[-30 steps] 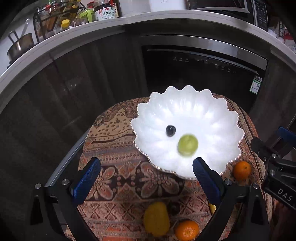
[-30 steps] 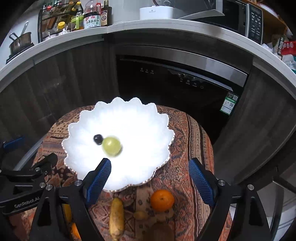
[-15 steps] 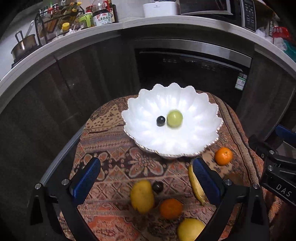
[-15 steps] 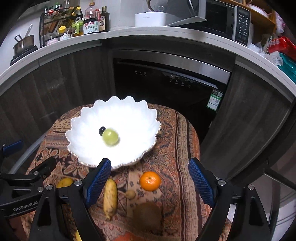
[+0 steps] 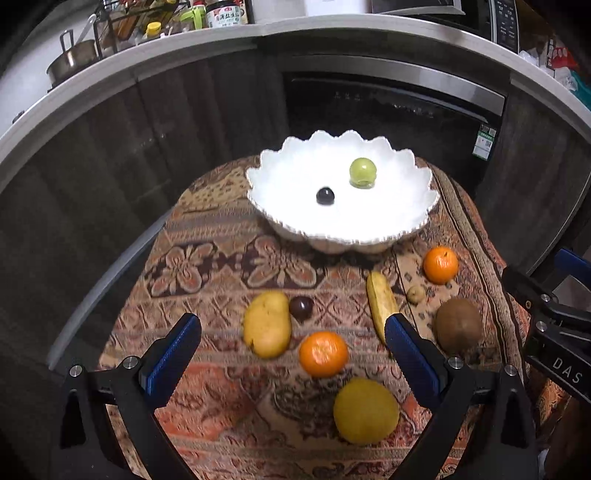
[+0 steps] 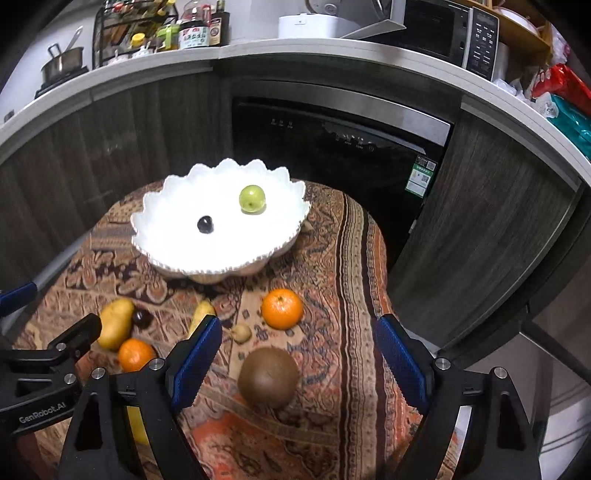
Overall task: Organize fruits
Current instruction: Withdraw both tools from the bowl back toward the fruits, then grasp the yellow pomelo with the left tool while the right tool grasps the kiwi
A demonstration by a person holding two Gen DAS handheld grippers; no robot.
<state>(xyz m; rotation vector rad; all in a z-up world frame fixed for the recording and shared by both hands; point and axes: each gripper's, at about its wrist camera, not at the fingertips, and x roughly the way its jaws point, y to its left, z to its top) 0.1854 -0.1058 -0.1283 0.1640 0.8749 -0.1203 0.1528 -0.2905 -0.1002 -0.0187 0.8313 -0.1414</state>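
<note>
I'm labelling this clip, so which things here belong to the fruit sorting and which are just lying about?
Job: white bowl, green fruit, dark grape, mango, oranges, banana, kiwi.
Lying about: saucepan, sauce bottles, microwave.

In the right wrist view, the banana point(image 6: 201, 314) and the yellow round fruit point(image 6: 136, 424) are largely hidden behind the right gripper's left finger point(image 6: 194, 360). The table's near edge is cut off by the frame. Bottle labels point(image 6: 192, 37) are too small to read.
</note>
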